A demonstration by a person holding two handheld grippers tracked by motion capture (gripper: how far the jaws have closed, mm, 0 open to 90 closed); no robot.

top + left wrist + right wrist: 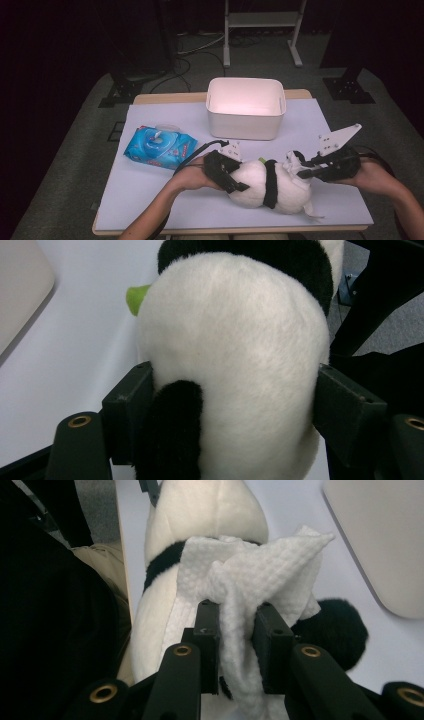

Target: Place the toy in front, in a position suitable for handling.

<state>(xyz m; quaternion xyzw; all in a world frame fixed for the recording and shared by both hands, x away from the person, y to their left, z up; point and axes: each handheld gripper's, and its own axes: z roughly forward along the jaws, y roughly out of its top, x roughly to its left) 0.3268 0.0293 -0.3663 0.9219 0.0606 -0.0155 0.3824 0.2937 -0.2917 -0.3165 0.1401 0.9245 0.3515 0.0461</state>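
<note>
Left gripper clamps the panda by its white body, jaws pressed on both sides. Right gripper pinches a wipe, laid against the panda just ahead of it. Panda lies on worktop between both grippers.

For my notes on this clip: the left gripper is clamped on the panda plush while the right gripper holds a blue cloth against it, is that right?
Not quite: the cloth is white, not blue. The right gripper view shows the right gripper pinching a white wipe against the panda plush. The left gripper is indeed clamped on the plush.
</note>
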